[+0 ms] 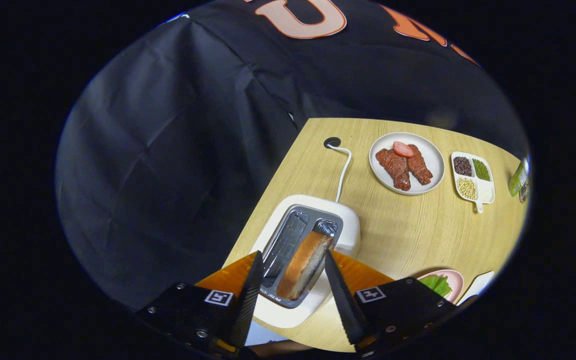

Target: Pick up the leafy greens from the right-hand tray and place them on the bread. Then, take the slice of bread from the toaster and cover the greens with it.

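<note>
Wooden table (pixel 408 235) against the black cloth wall. Gripper (pixel 292 280) hangs right over the toaster (pixel 313 235), fingers spread wide, nothing pinched. Between the fingers: bread slice (pixel 304 262) standing on edge in the toaster's right slot, tilted a bit, touching neither finger as far as can be seen. Left slot empty. Toaster white with a grey metal top. Just right of the toaster, near the right finger: pink tray (pixel 454 281) with greens (pixel 437 284), partly hidden by the gripper body. White dish edge (pixel 479 286) beside that tray; contents not visible. Beyond the toaster: its white cord (pixel 344 170) running to a dark hole (pixel 332 142) in the table. Right of the cord, a round plate (pixel 430 156) with meat pieces (pixel 404 167) and a pink slice (pixel 403 149) on top. Further right, a three-part dish (pixel 488 191) with dark, green and yellow beans. Green packet (pixel 519 177) past that, blurred.
</note>
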`<state>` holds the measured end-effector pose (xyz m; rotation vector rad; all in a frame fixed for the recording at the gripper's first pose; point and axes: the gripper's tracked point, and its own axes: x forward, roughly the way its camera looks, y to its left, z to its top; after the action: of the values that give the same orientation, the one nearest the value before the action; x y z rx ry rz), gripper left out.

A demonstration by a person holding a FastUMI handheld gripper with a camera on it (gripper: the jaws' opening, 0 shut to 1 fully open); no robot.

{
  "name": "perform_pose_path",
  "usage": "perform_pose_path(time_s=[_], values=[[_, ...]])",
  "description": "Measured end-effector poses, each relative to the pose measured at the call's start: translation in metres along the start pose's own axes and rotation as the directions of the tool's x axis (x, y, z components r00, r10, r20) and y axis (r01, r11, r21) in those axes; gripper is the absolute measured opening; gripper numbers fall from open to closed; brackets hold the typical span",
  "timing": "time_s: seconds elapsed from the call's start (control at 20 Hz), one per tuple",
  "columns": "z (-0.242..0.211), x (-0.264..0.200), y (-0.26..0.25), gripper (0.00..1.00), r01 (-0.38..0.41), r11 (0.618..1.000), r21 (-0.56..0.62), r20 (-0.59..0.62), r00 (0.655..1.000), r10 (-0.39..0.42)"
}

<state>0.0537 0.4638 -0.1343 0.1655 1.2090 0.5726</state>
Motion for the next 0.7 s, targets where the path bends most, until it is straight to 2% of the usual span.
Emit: perform_pose_path(time_s=[0.15, 0.2, 0.35, 0.4, 0.5, 0.7], values=[[-0.008, 0.008, -0.011, 0.60, 0.028, 1.000, -0.013, -0.024, 0.999, -0.029], [-0.008, 0.009, -0.009, 0.51, 0.014, 1.000, 0.003, -0.026, 1.000, -0.014], [-0.003, 0.003, -0.015, 0.30, 0.023, 1.000, 0.007, 0.001, 1.000, -0.023], [-0.003, 0.000, -0.015, 0.18, 0.014, 1.000, 0.010, 0.008, 1.000, -0.014], [-0.002, -0.009, -0.014, 0.12, -0.006, 1.000, 0.026, 0.029, 1.000, 0.005], [0.002, -0.036, -0.016, 0.09, -0.049, 0.997, 0.052, 0.080, 0.996, 0.045]])
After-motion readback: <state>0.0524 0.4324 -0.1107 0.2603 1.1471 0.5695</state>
